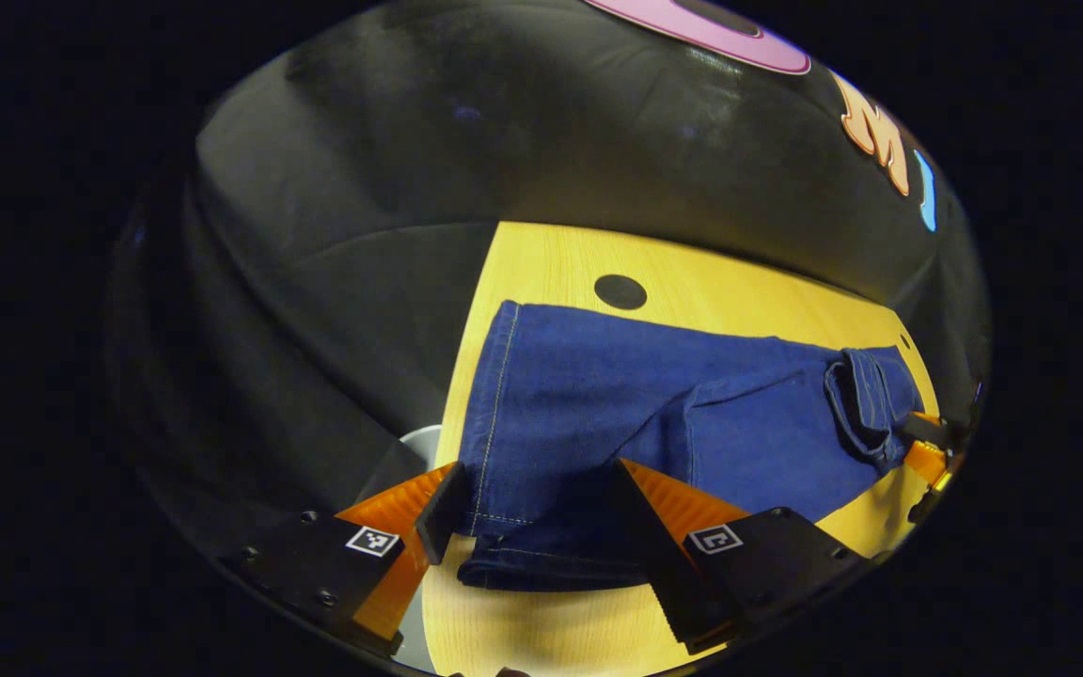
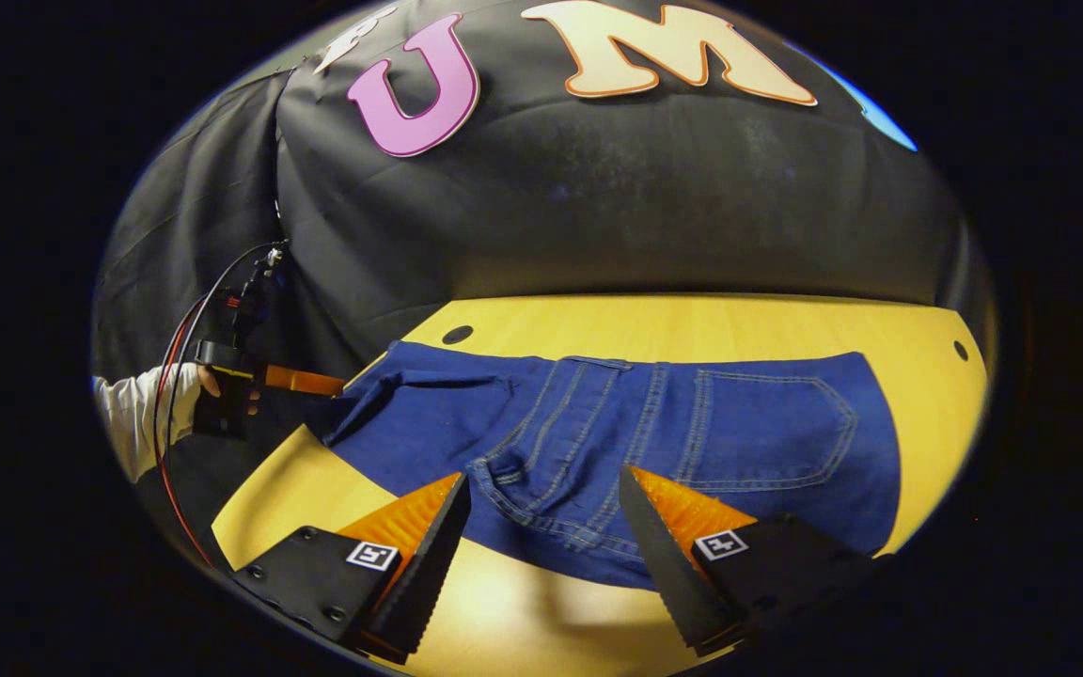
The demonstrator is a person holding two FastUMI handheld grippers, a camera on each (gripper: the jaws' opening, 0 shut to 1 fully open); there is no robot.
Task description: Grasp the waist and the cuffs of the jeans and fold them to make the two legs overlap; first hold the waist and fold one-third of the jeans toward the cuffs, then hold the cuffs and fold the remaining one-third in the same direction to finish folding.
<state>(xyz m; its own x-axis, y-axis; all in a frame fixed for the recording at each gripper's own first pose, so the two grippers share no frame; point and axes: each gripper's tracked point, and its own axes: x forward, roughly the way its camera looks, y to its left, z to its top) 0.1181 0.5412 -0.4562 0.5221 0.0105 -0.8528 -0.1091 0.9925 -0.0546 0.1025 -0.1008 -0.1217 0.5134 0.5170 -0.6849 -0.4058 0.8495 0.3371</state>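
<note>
Both claws gape, left claw [image 1: 532, 512] astride cuffs [image 1: 541, 555], right claw [image 2: 546, 522] at waist [image 2: 541, 517]: shallow bite risks single-layer grab.

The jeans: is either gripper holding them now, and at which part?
Neither holds them. The left gripper stands open around the cuff end of the jeans, the right gripper open around the waist edge; no fingers press the denim.

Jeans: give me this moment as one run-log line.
jeans: flat on table | left gripper: open, at cuff end | right gripper: open, at waist edge | fold: not started
</note>
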